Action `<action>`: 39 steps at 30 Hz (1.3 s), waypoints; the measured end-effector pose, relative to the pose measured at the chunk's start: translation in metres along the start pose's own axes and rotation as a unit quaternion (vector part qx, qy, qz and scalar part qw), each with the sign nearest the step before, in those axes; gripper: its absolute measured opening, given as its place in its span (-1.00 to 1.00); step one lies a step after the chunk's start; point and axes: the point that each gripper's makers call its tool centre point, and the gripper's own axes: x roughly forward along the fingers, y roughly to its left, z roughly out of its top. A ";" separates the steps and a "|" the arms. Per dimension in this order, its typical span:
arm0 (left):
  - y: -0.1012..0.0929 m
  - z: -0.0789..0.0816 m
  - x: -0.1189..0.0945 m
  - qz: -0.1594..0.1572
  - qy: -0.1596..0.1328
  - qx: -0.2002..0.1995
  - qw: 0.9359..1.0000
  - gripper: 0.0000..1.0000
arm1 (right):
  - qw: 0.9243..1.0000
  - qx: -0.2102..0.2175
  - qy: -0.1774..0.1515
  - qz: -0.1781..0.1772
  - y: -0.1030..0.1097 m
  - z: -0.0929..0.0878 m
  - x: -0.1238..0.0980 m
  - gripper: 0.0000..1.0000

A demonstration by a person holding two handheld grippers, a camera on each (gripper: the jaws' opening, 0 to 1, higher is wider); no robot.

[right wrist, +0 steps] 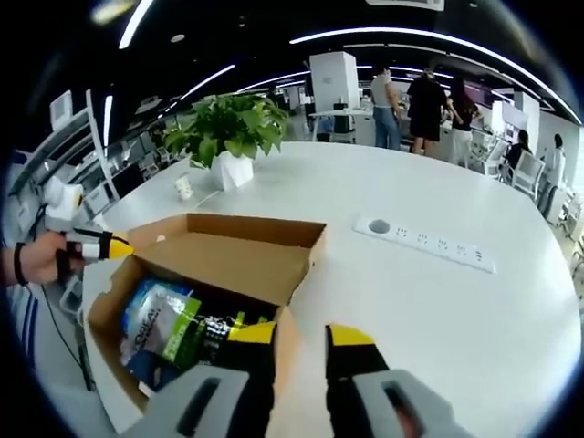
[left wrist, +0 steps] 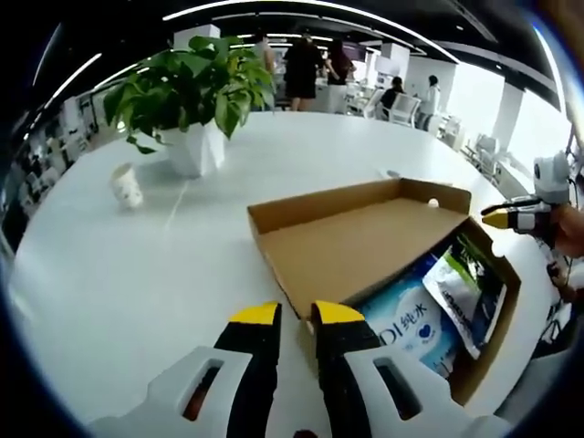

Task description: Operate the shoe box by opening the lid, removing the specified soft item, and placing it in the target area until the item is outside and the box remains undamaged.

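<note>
A brown cardboard shoe box stands open on the white table, its lid (left wrist: 356, 242) folded back flat. Inside lie a blue-and-white soft pack (left wrist: 411, 328) and a green-and-white pouch (left wrist: 465, 283). My left gripper (left wrist: 297, 315) is open, its yellow tips just short of the lid's near corner. In the right gripper view the lid (right wrist: 233, 255) lies beyond the blue pack (right wrist: 151, 324) and green pouch (right wrist: 187, 333). My right gripper (right wrist: 301, 336) is open and straddles the box's near corner wall (right wrist: 287, 324), which rests against the left jaw. Each view also catches the other gripper, the right gripper (left wrist: 511, 217) and the left gripper (right wrist: 100, 245).
A potted plant (left wrist: 196, 100) in a white pot and a paper cup (left wrist: 126, 185) stand at the table's far side. A white power strip (right wrist: 424, 242) lies right of the box. The table edge runs close behind the box. People stand in the background.
</note>
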 end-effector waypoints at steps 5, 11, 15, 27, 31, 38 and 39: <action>-0.007 -0.001 -0.004 -0.010 -0.008 -0.023 1.000 -0.72 | 1.000 0.014 -0.004 -0.005 -0.002 -0.011 -0.012 -0.67; -0.006 -0.005 -0.013 -0.005 -0.010 -0.017 1.000 -0.72 | 1.000 0.026 -0.008 -0.007 -0.005 -0.021 -0.024 -0.64; -0.005 -0.007 -0.023 0.001 -0.013 -0.011 1.000 -0.71 | 0.999 0.030 -0.016 -0.006 -0.004 -0.022 -0.033 -0.60; -0.006 -0.016 -0.044 0.002 -0.014 0.003 1.000 -0.68 | 0.999 0.030 -0.028 0.004 -0.004 -0.037 -0.061 -0.47; -0.011 -0.020 -0.051 -0.004 -0.015 0.015 1.000 -0.66 | 0.999 0.041 -0.030 0.003 -0.010 -0.045 -0.072 -0.41; -0.023 -0.025 -0.057 -0.013 -0.014 0.018 1.000 -0.63 | 0.998 0.044 -0.033 0.001 -0.014 -0.058 -0.091 -0.34; -0.025 -0.025 -0.058 -0.015 -0.014 0.019 1.000 -0.62 | 0.998 0.044 -0.033 0.001 -0.015 -0.060 -0.093 -0.33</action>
